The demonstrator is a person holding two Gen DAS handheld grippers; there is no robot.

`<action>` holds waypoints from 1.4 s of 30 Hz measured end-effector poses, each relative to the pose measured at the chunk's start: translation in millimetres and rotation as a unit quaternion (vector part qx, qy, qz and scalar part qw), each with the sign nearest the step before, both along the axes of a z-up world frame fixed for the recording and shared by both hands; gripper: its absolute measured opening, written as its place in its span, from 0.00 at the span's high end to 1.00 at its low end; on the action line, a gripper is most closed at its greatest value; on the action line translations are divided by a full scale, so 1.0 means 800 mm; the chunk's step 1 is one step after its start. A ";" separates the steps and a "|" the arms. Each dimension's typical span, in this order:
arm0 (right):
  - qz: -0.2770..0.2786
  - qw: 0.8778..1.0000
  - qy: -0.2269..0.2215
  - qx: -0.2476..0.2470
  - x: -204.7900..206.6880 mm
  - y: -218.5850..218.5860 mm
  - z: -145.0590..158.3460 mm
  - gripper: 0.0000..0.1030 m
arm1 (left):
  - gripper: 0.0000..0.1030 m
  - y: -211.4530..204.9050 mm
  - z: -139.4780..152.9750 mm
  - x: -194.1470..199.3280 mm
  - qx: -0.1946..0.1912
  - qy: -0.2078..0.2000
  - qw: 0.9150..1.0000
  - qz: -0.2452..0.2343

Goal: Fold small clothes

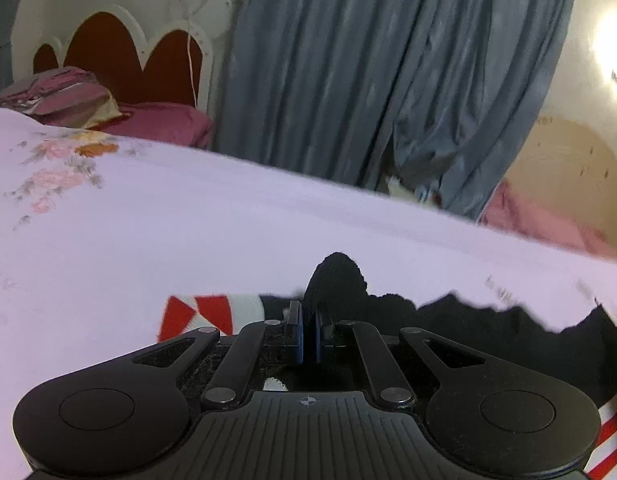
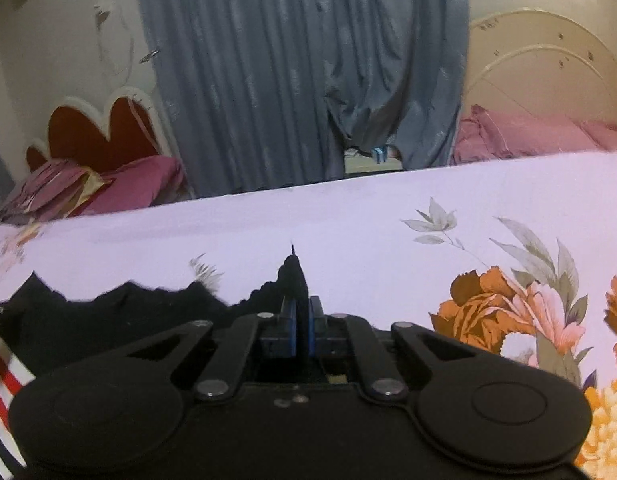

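Observation:
A small dark garment (image 1: 488, 328) with red and white striped parts (image 1: 196, 314) lies on the lilac flowered bedsheet (image 1: 188, 220). In the left wrist view my left gripper (image 1: 308, 320) is shut on a bunched fold of its black edge, which sticks up between the blue pads (image 1: 298, 336). In the right wrist view the same garment (image 2: 128, 312) stretches to the left, and my right gripper (image 2: 302, 320) is shut on another peak of its black edge. Red, white and navy stripes (image 2: 4, 380) show at the lower left.
The bedsheet (image 2: 348, 220) bears orange and pink flower prints (image 2: 496, 312) to the right. Behind the bed hang grey-blue curtains (image 2: 300, 60). A red headboard (image 1: 120, 56) with pink pillows (image 1: 160, 122) stands at the back left, and another pink-covered bed (image 2: 520, 132) at the back right.

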State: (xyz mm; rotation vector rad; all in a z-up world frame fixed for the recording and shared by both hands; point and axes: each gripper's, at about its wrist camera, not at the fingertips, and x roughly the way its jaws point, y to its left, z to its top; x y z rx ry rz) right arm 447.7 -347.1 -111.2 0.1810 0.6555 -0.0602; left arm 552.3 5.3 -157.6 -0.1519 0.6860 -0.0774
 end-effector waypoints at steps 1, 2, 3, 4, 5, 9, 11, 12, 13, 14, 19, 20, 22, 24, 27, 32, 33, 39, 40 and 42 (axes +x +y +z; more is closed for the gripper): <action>-0.003 1.000 0.008 0.003 0.004 -0.002 -0.007 0.95 | 0.96 -0.004 -0.008 0.002 0.013 0.010 1.000 -0.004; -0.005 1.000 0.020 -0.003 0.007 -0.002 -0.016 0.95 | 0.96 -0.006 -0.016 0.004 0.018 0.018 1.000 -0.004; -0.007 1.000 0.028 -0.007 0.006 -0.002 -0.023 0.95 | 0.96 -0.006 -0.020 0.004 0.022 0.019 1.000 -0.001; -0.009 0.999 0.035 -0.009 0.005 -0.004 -0.030 0.95 | 0.96 -0.005 -0.023 0.002 0.024 0.018 1.000 0.000; -0.009 0.999 0.040 -0.007 0.004 -0.007 -0.035 0.95 | 0.96 -0.005 -0.024 0.001 0.026 0.018 1.000 -0.001; -0.015 0.999 0.034 0.008 -0.001 -0.011 -0.032 0.90 | 0.95 -0.009 -0.016 -0.002 0.037 0.018 0.999 -0.009; -0.015 1.000 0.025 0.005 -0.007 -0.008 -0.023 0.82 | 0.81 -0.010 -0.010 -0.008 0.042 0.017 0.999 -0.010; -0.015 1.000 0.021 0.001 -0.009 -0.007 -0.018 0.74 | 0.74 -0.010 -0.007 -0.013 0.043 0.016 0.999 -0.012; -0.013 1.000 0.016 0.003 -0.013 -0.005 -0.012 0.71 | 0.54 -0.010 -0.005 -0.017 0.047 0.014 0.999 -0.013; -0.008 1.000 0.011 0.007 -0.015 -0.005 -0.008 0.71 | 0.34 -0.011 -0.003 -0.022 0.056 0.011 0.998 -0.009; 0.004 1.000 -0.004 -0.002 -0.028 0.011 0.009 0.75 | 0.29 -0.010 0.010 -0.045 0.064 -0.011 0.998 -0.003; 0.010 1.000 -0.004 -0.003 -0.030 0.016 0.012 0.76 | 0.29 -0.010 0.016 -0.053 0.056 -0.020 0.998 0.000; 0.031 0.999 -0.002 -0.008 -0.033 0.032 0.015 0.76 | 0.29 -0.015 0.025 -0.064 0.040 -0.034 0.998 -0.015; 0.053 0.999 0.004 -0.013 -0.035 0.052 0.012 0.76 | 0.29 -0.036 0.030 -0.077 0.045 -0.042 0.997 -0.047; 0.083 0.996 0.019 -0.011 -0.039 0.083 0.003 0.76 | 0.29 -0.069 0.030 -0.088 0.029 -0.024 0.994 -0.102; 0.114 0.992 0.041 -0.031 -0.052 0.117 -0.016 0.78 | 0.29 -0.096 0.008 -0.093 0.036 0.013 0.991 -0.132; 0.114 0.991 0.045 -0.046 -0.054 0.117 -0.021 0.79 | 0.29 -0.095 0.001 -0.093 0.044 0.022 0.990 -0.129; 0.071 0.994 0.046 -0.072 -0.077 0.069 -0.026 0.80 | 0.29 -0.063 -0.015 -0.093 0.064 0.023 0.990 -0.123; 0.064 0.994 0.046 -0.069 -0.082 0.058 -0.027 0.80 | 0.29 -0.059 -0.014 -0.093 0.065 0.024 0.990 -0.121; 0.049 0.995 0.047 -0.071 -0.091 0.042 -0.030 0.82 | 0.29 -0.051 -0.014 -0.096 0.067 0.024 0.991 -0.115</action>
